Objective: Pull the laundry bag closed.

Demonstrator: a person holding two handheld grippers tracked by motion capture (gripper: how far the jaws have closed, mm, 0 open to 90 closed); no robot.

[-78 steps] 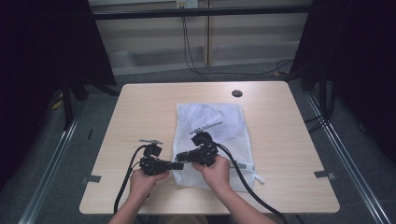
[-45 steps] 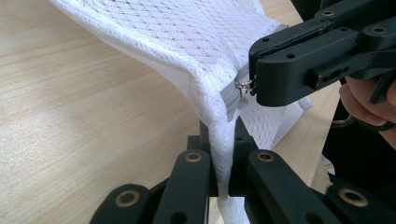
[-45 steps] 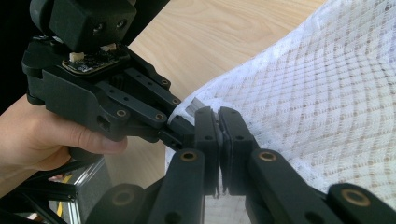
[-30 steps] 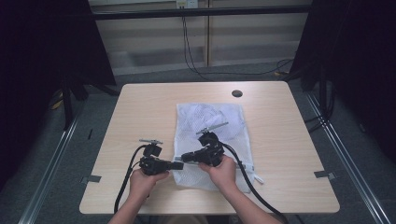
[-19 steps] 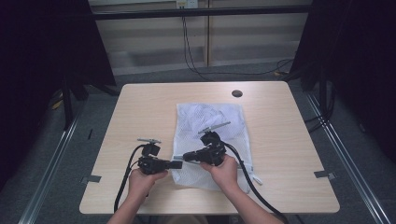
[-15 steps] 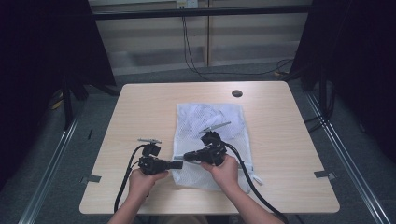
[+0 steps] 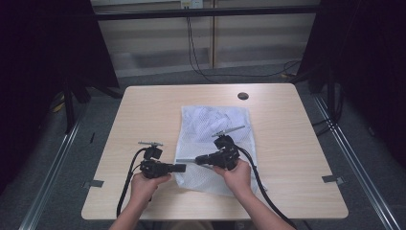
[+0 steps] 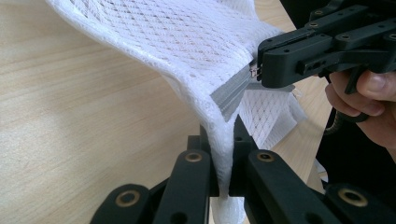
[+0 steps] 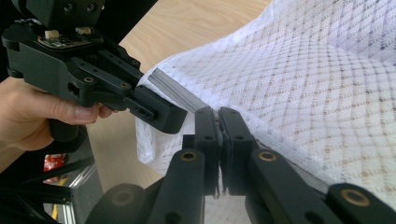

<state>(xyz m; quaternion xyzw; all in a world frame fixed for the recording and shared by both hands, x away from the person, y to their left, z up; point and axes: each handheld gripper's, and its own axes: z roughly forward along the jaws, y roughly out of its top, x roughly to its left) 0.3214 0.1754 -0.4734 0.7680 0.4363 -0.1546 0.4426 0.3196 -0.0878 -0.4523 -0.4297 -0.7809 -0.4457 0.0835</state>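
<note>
On the pale wooden surface (image 7: 153, 110) a white mesh bag (image 7: 213, 124) lies right of centre. Both left tongs (image 8: 223, 154) and right tongs (image 9: 219, 140) are clenched on its near-left edge (the gripper views reveal a grey zipper strip (image 8: 231, 93)). The right tongs have shifted slightly farther right since earlier.

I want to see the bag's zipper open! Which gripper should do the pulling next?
Probably the right gripper. Its closed jaws sit on the grey zipper strip of the mesh bag, while the left gripper pinches the bag's corner, well placed to hold it steady.
</note>
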